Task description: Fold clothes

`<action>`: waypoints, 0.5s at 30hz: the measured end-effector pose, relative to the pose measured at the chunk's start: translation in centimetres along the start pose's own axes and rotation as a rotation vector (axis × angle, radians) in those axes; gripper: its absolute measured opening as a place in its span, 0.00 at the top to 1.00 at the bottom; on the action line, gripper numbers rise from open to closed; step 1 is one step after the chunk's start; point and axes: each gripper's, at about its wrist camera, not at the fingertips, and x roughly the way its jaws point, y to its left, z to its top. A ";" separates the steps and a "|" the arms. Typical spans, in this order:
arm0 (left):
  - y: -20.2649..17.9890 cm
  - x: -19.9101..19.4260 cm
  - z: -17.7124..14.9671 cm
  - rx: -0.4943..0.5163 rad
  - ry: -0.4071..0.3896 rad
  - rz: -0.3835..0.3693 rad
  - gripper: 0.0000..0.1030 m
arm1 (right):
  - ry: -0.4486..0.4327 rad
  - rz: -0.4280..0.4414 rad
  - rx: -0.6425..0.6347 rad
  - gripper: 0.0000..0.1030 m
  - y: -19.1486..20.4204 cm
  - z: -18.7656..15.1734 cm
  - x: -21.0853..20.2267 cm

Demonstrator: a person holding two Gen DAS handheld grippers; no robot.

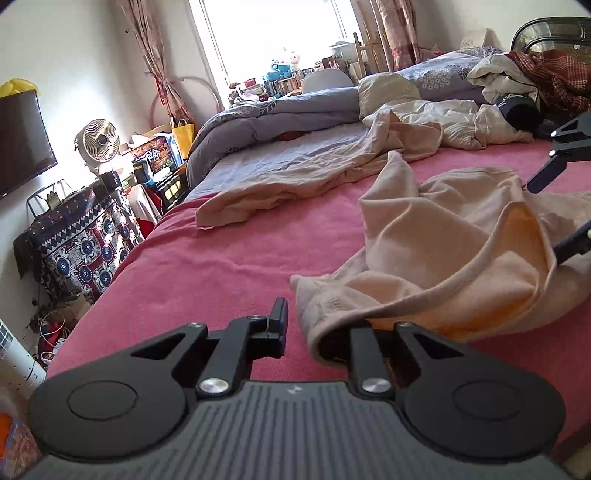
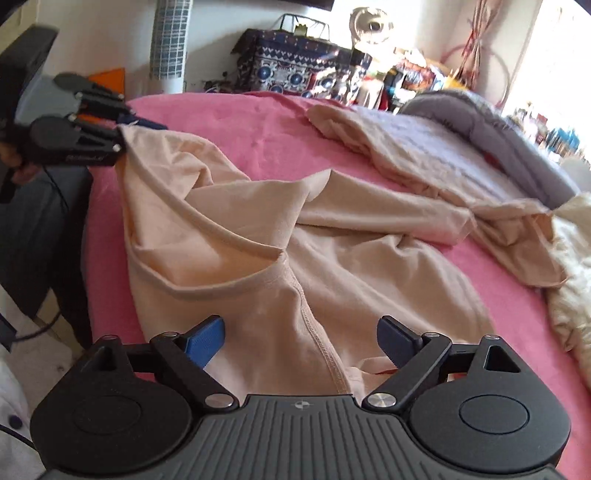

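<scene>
- Beige garment [image 2: 295,236] lies crumpled across pink bedsheet [image 2: 258,140], mid-frame in right wrist view.
- Right gripper [image 2: 301,341], bottom centre: jaws wide apart, garment hem lying between the blue pads [image 2: 207,341], not pinched.
- Left gripper [image 1: 316,328], bottom of left view: jaws part open; cloth edge draped over right finger, grip can't tell.

**Around the bed**

A pink blanket [image 1: 207,258] covers the bed. A grey-lilac duvet [image 1: 280,110] lies bunched at the bed's far end, near the bright window [image 1: 273,33]. A round fan [image 1: 100,140] and a patterned cloth-draped stand [image 1: 81,240] sit beside the bed's left edge. A dark television [image 1: 22,144] hangs on the wall beyond them. Cream bedding [image 1: 454,122] is heaped on the bed's far right.
</scene>
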 end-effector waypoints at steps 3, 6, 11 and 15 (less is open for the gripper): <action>0.0 0.2 -0.7 0.005 0.017 0.007 0.68 | 0.047 0.073 0.109 0.39 -1.2 0.3 1.5; 0.1 0.4 -1.3 0.006 0.024 0.015 0.63 | 0.050 0.055 0.114 0.69 -0.1 -0.2 0.8; 0.5 1.2 -1.8 0.003 0.044 0.027 0.63 | -0.003 0.072 0.052 0.78 3.6 -1.0 -3.9; 0.6 1.5 -2.1 0.004 0.052 0.025 0.63 | 0.012 0.075 -0.046 0.73 5.8 -1.7 -5.7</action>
